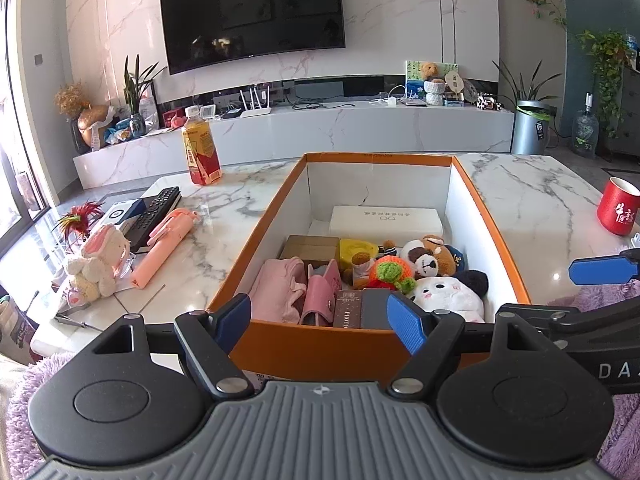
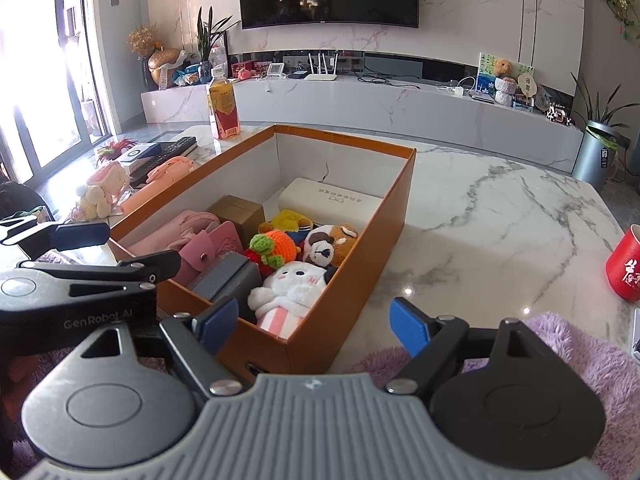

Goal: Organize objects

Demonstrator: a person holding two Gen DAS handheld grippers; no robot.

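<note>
- Far left of the left gripper's (image 1: 320, 322) jaws, a cream plush bunny (image 1: 100, 264) sat loose on the tabletop (image 1: 520, 200). Soft and light I'd guess, so pinch the body.
- Just right of it, a pink handheld thing (image 1: 164, 248) leaned on a black remote (image 1: 154, 216). Looked like stiff plastic, so grab mid-shaft.
- Further back-left stood a drink bottle (image 1: 201, 146), probably heavy-ish and slick.
- Dead ahead of both jaws was the orange box (image 1: 496, 240), front half packed with plush toys, only the back had room.
- Both grippers were released and holding nothing, right gripper (image 2: 316, 326) straddling the box's near corner.
- Right of the right jaws, open marble, then a red cup (image 2: 626, 266) near the edge, breakable I reckon.
</note>
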